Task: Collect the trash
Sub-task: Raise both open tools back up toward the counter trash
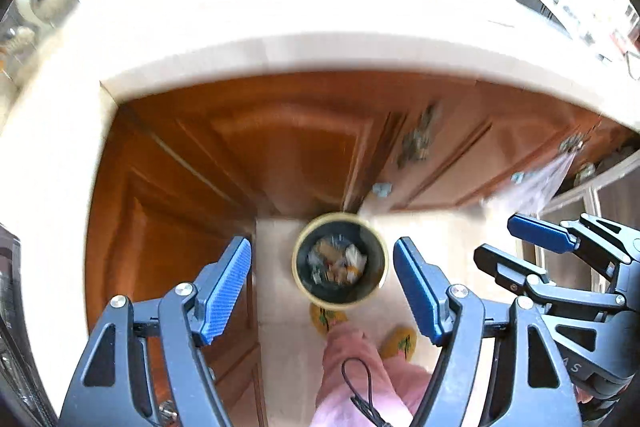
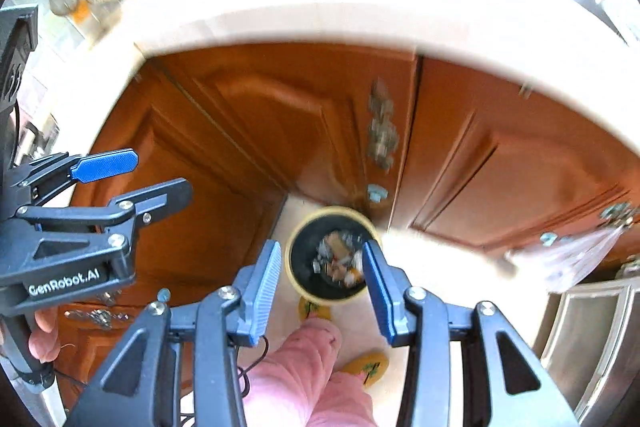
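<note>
Here, both views look steeply down past the tabletop [image 1: 280,51] edge to the floor in front of wooden cabinet doors [image 1: 248,147].

Left claw [image 1: 322,291]: spread wide, nothing between the blue pads. Right claw [image 2: 320,291]: spread to a middling gap, also empty; the trash bin only shows through the gap, far below it.

Task's thing: a round trash bin [image 1: 340,259] with a pale rim and dark inside stands on the floor directly beneath both claws, close to the cabinet base. It holds mixed scraps, blurred; they look like crumpled paper and wrappers, not certain.

Progress, judged: some trash is already in the bin, and neither claw carries anything, so at least one drop seems done. What remains cannot be told; the tabletop is overexposed and no loose litter is legible on it.

A clear plastic bag [image 2: 576,259] hangs from a cabinet handle, off to the right of the right claw.

Writing: "GenRobot.AI" on the left claw's body in the right wrist view. Letters "AS" on the right claw in the left view, partial.

Below the claws: pink trouser legs [image 2: 312,367], yellow slippers [image 2: 366,363].
</note>
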Motion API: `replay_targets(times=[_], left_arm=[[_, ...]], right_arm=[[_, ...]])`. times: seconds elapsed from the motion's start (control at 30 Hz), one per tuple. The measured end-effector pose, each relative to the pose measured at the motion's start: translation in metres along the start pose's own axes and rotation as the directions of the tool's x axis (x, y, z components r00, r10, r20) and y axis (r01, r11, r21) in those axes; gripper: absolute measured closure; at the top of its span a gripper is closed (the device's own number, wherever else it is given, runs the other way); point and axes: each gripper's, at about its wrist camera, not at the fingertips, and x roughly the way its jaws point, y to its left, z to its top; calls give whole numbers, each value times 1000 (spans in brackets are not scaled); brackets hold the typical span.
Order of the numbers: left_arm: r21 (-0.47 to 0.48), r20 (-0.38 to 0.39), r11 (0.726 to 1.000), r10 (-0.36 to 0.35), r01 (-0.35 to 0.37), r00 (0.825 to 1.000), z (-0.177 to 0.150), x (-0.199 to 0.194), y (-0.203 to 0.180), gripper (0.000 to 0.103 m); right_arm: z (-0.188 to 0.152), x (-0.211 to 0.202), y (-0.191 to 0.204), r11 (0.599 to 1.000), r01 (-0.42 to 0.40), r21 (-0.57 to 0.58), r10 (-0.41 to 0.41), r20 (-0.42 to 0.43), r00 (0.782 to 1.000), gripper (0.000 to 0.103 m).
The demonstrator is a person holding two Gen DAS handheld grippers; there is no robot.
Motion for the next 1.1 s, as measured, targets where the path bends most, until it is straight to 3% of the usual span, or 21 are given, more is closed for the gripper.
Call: replay_targets(times=[0.13,0.3,0.53,0.67,0.83,1.0,1.1], left_arm=[[-12,98,1000,-8,10,995,24,-44,1,31],[-19,226,1000,-9,13,974,55,-95,-1,31],[-27,372,999,-23,35,928,102,-155,-3,30],[-7,445,1000,-22,28,895,130,-185,-1,25],[12,497,1000,-12,7,867,165,-206,-1,23],[-2,523,1000,3,-2,852,197,-212,10,17],[-14,524,1000,9,-2,852,218,-210,22,14]], right_arm=[[18,-45,2,1000,14,-10,-12,103,995,60],[43,-91,2,1000,19,-10,-17,220,975,60],[85,-145,2,1000,24,5,-25,356,934,60],[118,-174,-1,1000,16,21,-24,415,910,60],[153,-201,-5,999,19,42,-37,460,887,60],[182,-209,-9,998,18,57,-42,467,883,60],[202,-212,-12,997,28,69,-58,474,878,60]])
